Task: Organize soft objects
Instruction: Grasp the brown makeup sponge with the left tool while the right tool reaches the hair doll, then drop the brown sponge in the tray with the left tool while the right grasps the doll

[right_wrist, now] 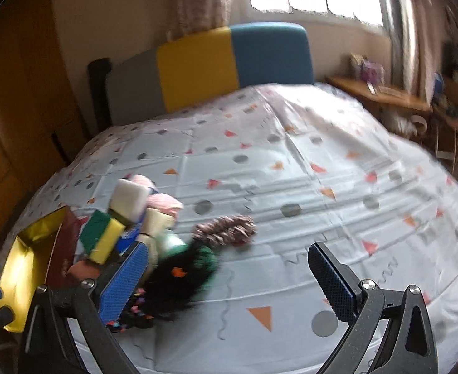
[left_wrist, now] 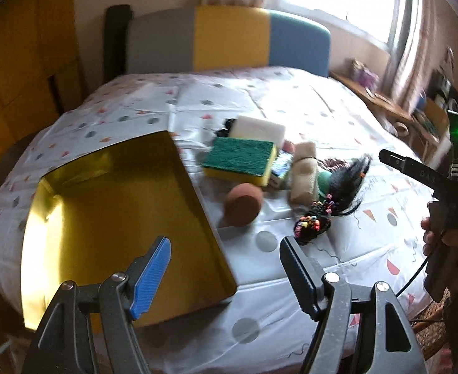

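Over the bed (left_wrist: pixel 291 99), both tongs gape empty.

A bed (left_wrist: pixel 291 99) under a pale sheet printed with dots and triangles carried everything. A gold-lined box (left_wrist: pixel 119 218) lay ahead of the left jaws; beyond them sat a green-and-yellow sponge (left_wrist: pixel 241 160), a brown ball (left_wrist: pixel 243 204), a white block (left_wrist: pixel 257 127) and a black beaded hairpiece (left_wrist: pixel 332 199).
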Action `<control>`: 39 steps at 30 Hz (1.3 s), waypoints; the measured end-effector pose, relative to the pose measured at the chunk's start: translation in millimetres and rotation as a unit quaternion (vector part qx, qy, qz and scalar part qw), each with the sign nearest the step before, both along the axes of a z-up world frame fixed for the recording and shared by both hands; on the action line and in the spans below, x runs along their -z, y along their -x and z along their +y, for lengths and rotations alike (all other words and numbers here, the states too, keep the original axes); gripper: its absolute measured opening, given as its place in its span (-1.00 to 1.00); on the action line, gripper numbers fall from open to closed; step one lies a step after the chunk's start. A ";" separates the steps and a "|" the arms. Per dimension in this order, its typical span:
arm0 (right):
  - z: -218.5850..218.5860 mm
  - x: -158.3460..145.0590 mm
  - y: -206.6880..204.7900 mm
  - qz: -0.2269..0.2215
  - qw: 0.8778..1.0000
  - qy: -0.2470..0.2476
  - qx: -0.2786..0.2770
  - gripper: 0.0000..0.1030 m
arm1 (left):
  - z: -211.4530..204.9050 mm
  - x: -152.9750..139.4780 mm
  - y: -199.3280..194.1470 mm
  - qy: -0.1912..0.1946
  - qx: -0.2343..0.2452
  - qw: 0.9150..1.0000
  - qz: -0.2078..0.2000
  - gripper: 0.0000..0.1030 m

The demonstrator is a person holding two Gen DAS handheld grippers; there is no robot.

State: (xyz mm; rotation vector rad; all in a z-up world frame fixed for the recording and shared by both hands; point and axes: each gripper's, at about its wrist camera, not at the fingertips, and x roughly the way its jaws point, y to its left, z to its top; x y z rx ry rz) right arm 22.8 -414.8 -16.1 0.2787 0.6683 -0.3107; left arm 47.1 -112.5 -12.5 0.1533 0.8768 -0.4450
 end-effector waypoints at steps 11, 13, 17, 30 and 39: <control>-18.1 7.6 -2.6 0.003 0.997 -0.075 0.012 1.00 | -72.0 28.2 -63.9 -0.085 0.092 0.991 0.049 0.19; -17.5 7.1 -1.0 0.000 0.997 -0.080 0.008 1.00 | -80.4 38.0 -75.0 -0.099 0.098 0.988 0.061 0.17; -20.4 7.3 -0.7 -0.003 0.996 -0.093 0.009 1.00 | -95.0 61.1 -93.9 -0.131 0.106 0.981 0.092 0.16; -24.9 16.4 -5.6 0.011 0.992 -0.128 0.004 1.00 | -83.0 64.5 -83.3 -0.093 0.087 0.989 0.075 -0.28; 1.2 58.2 -27.8 0.095 0.960 -0.246 -0.093 0.86 | -52.0 38.4 -17.5 -0.003 0.087 0.995 0.054 -0.26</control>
